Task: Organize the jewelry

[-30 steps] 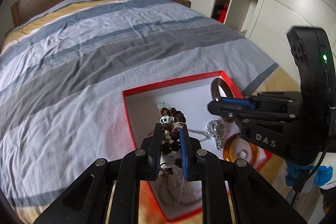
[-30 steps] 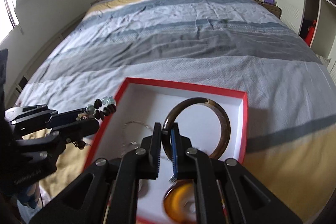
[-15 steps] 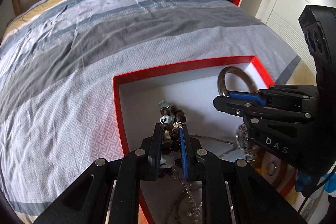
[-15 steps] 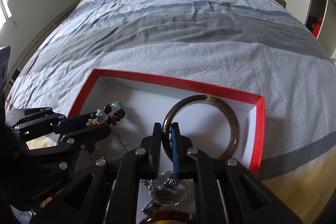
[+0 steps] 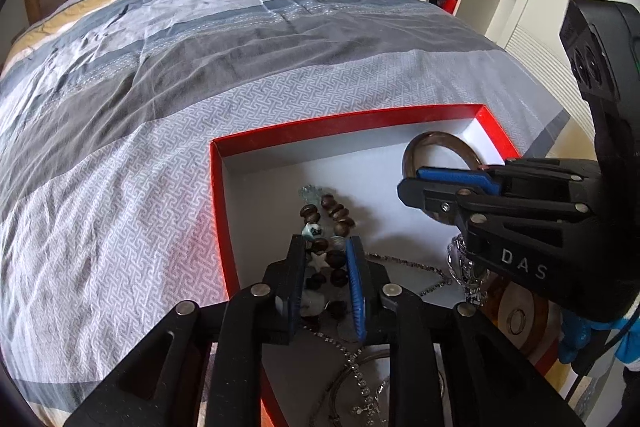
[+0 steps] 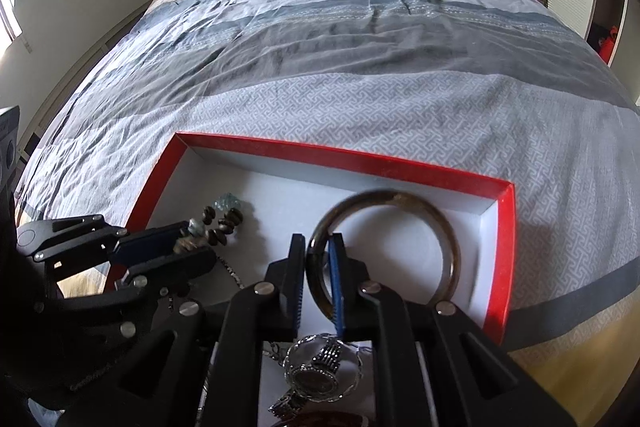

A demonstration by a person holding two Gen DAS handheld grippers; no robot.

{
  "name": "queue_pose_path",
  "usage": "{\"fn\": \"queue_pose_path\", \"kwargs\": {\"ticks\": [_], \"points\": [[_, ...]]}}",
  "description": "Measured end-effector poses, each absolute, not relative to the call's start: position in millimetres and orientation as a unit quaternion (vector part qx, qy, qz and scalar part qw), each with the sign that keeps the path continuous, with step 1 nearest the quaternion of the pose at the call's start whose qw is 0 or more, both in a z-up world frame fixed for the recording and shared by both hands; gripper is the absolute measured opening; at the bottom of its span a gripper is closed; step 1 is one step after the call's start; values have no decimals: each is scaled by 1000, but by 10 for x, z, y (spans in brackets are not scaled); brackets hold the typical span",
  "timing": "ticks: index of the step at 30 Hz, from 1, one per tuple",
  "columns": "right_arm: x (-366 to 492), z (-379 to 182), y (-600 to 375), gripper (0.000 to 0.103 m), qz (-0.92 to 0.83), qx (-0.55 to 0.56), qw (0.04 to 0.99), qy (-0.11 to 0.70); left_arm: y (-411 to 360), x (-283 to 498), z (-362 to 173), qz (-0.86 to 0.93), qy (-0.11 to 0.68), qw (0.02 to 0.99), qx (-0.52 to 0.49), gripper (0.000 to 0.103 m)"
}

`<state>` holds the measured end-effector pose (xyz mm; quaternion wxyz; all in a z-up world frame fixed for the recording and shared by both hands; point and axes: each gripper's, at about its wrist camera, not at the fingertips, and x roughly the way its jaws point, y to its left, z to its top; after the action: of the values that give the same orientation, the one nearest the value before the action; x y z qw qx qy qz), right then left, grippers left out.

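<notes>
A bed (image 5: 168,75) with a striped grey, blue and yellow cover fills the room, and a shallow red box (image 5: 320,125) with a white inside sits on its near end.

In the left wrist view, the left claw (image 5: 326,263) reaches down into the left part of the box. A bead bracelet (image 5: 328,223) of dark brown beads with a few pale ones lies between its two pads, its far end resting on the box floor. The claw's jaws are opening, and a little gap shows beside the beads, so the pads no longer press them. Just right of it a thin chain (image 5: 404,263) trails across the white floor.

Farther right, in the right wrist view, the right claw (image 6: 318,267) straddles the near left side of a dark brown bangle (image 6: 452,247) that lies by the box's right wall. Its jaws are opening too, with the bangle between them and a narrow gap showing at the left pad. A silver watch (image 6: 320,375) lies just below this claw.
</notes>
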<state>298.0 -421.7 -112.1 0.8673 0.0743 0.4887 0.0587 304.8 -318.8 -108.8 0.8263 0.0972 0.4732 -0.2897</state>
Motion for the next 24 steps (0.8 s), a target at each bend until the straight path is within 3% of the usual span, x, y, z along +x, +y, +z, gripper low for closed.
{"fn": "queue_pose_path", "kwargs": {"ticks": [5,8,16,24], "points": [[2954,-1098,-4241,22,47,73,867,490,-3168,3018,-1077,-293,471,826,99,25],[2912,-1061,-4269,23,38,78,869,487,-3135,2987,-1011,-294,466,829,95,41],[2638,-773,-4322,26,6,92,882,462,-2970,2807,-670,-299,446,841,72,46],[2132,-298,-4087,33,-10,90,898,430,-2531,2340,-254,-274,417,865,52,62]]}}
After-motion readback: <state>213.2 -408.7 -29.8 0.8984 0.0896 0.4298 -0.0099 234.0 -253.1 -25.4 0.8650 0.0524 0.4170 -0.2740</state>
